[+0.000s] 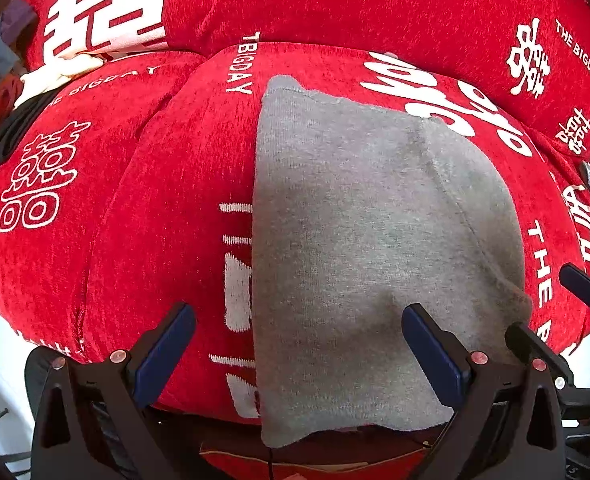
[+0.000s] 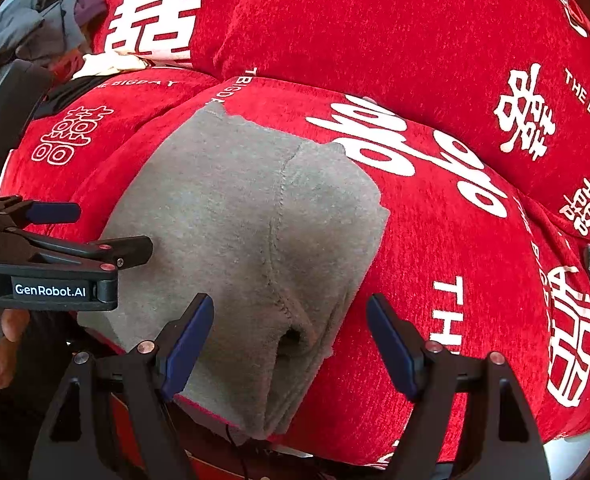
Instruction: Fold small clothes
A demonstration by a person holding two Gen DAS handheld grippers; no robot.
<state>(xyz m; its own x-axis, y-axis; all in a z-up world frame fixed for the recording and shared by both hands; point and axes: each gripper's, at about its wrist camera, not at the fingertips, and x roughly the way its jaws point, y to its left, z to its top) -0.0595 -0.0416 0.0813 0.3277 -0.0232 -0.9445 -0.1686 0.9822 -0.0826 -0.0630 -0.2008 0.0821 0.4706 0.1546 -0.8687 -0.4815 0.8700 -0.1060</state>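
The left gripper hangs with its dark blue pads wide apart and nothing between them, over the near end of a small grey knitted garment. The right gripper is likewise spread wide and empty, above the garment's near right corner, where the folded layers gape in a small dark pocket. In the right wrist view the left gripper juts in from the left, a person's fingers curled beneath its handle.

The garment lies flat on the middle seat cushion of a red chenille-covered sofa printed with white characters and lettering. Its long axis runs from the cushion's front edge, which it slightly overhangs, toward the back rest. It is fine-ribbed and soft, straight along its left edge and rounded on the right, with a stitched seam running lengthwise.

Farther off, at the sofa's far left end, lies a loose heap of grey, cream and dark clothes.
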